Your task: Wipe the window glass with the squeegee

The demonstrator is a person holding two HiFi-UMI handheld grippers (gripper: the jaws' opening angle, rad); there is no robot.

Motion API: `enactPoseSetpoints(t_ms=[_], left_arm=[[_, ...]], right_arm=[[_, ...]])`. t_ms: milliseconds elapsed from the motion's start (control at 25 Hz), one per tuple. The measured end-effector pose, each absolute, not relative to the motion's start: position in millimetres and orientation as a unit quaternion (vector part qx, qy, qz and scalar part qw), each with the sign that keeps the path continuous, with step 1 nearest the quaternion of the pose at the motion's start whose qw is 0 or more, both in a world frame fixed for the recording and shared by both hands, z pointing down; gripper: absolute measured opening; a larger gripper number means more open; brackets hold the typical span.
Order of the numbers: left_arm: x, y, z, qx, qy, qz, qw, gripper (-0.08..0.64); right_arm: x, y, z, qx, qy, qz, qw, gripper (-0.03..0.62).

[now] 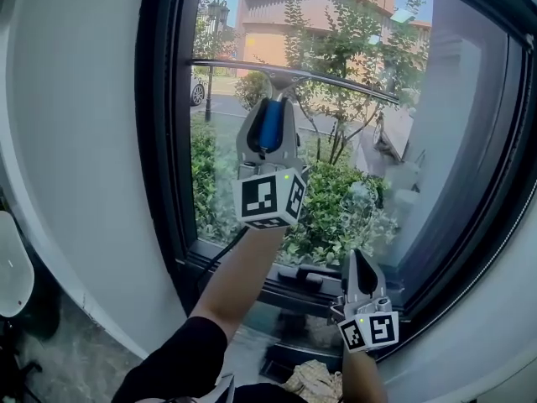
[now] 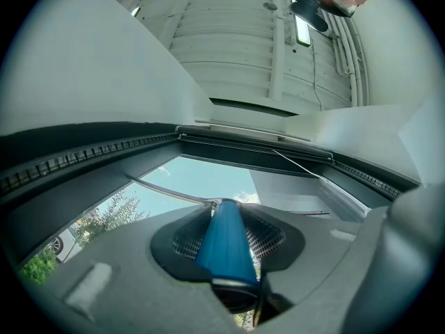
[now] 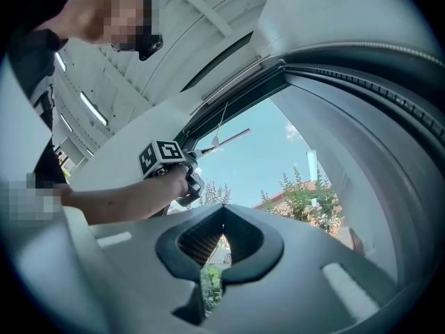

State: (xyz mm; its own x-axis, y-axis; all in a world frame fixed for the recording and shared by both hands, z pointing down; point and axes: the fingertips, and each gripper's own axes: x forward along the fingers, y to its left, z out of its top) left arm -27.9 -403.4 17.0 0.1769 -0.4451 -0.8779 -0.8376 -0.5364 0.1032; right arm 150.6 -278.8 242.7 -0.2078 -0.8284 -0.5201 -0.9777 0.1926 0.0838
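wall (image 1: 75, 141): white | window frame (image 1: 159, 141): black | floor (image 1: 59, 359): grey | outside: shrubs (image 1: 336, 200), orange building (image 1: 277, 15), daylight

COLOURS AND PATTERNS

The squeegee (image 1: 268, 128) is showing a blue handle and a silver blade. The grey left gripper (image 1: 270, 107) and the grey right gripper (image 1: 358, 259), at 5 o'clock, are carrying black-and-white square-marker cubes. The window frame (image 1: 159, 141) is showing black.

The left arm (image 1: 239, 280) is reaching up and far, bare forearm stretched out, holding the left tongs (image 1: 270, 109) high with the jaws pointing upward and clamping the blue squeegee handle (image 1: 268, 131). The right tongs (image 1: 357, 259) are hanging low and near on the right, jaws meeting at the tips, gripping nothing.
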Motion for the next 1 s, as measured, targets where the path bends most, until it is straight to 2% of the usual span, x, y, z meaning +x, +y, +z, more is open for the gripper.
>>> enactPoseSetpoints(t_ms=[1000], left_arm=[[-26.7,-399.6,53.9,-0.744,0.443,0.464,0.189,0.133]], right_arm=[[160.8,-274.8,246.0,-0.614,0.741,0.198,0.188,0.006]])
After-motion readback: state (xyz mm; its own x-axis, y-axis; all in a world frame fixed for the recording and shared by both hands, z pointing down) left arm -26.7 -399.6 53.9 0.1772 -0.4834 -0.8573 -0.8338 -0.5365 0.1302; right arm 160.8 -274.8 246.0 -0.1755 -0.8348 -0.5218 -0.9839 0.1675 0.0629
